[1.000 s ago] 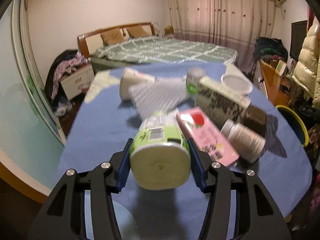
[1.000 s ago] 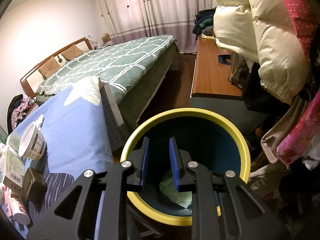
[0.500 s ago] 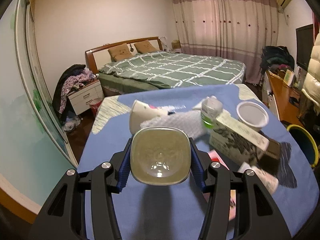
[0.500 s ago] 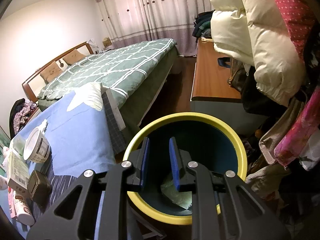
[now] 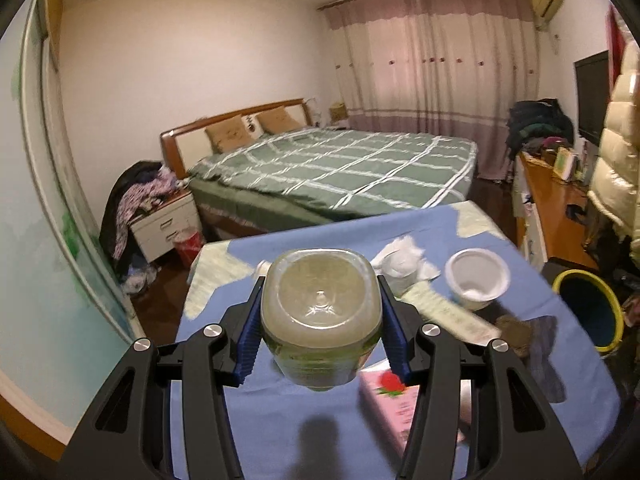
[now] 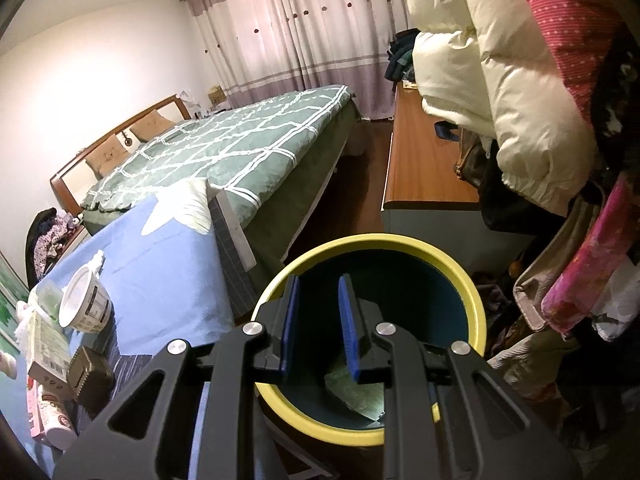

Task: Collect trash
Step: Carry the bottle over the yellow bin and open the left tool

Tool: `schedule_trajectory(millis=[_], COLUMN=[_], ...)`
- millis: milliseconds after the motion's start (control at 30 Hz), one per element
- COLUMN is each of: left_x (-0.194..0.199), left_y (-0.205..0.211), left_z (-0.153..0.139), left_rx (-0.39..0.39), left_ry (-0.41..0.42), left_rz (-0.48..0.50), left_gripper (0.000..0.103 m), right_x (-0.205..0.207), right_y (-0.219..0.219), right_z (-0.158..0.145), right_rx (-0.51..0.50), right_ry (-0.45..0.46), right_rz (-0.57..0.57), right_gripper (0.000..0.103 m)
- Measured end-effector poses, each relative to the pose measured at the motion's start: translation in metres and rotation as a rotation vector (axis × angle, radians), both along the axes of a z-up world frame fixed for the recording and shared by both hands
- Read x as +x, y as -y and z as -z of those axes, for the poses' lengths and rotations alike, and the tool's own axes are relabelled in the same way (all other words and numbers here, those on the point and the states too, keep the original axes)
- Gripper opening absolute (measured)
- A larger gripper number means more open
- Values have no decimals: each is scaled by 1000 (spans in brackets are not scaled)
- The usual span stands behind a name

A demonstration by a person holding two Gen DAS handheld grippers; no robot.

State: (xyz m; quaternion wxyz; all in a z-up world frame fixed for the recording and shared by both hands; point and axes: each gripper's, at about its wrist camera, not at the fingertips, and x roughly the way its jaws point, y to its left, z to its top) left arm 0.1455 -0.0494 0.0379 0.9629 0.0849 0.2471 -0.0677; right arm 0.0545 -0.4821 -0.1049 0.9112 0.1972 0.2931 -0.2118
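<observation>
1. My left tongs (image 5: 320,316) were clamped on the clear, squarish plastic bottle with green label (image 5: 320,320), lifted above the blue-clothed counter (image 5: 280,412), its long axis running away along the fingers, base toward the camera.
2. The yellow-rimmed round dark bin (image 5: 588,312) lay off to its right, beyond the counter edge.
3. My right tongs (image 6: 318,324) hung empty, jaws narrowly apart, over that bin (image 6: 372,436).

We see white-walled bedroom: wooden-headboard bed (image 5: 332,168) under green checked quilt, pink full-length curtains (image 5: 436,80), white two-drawer nightstand (image 5: 168,228), long orange-wood sideboard (image 6: 420,156), dark wood floor (image 6: 360,188).
</observation>
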Motion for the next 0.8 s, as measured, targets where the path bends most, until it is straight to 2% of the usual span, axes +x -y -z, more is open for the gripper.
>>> schedule_trajectory(millis=[267, 433, 633, 800], left_x=[-24, -28, -26, -19], left_y=[78, 155, 256, 338], left_z=[-27, -31, -18, 15], left_rx=[-26, -46, -74, -73], left_ry=[33, 6, -70, -156], left_rz=[219, 403, 586, 685], left_gripper=[52, 52, 52, 52], right_x=[-24, -40, -59, -75], right_y=[9, 18, 34, 52], right_z=[-11, -11, -7, -4], right_rx=[-17, -17, -14, -7], right_ry=[35, 42, 38, 35], right_rz=[19, 35, 59, 92], right_gripper=[20, 20, 20, 20])
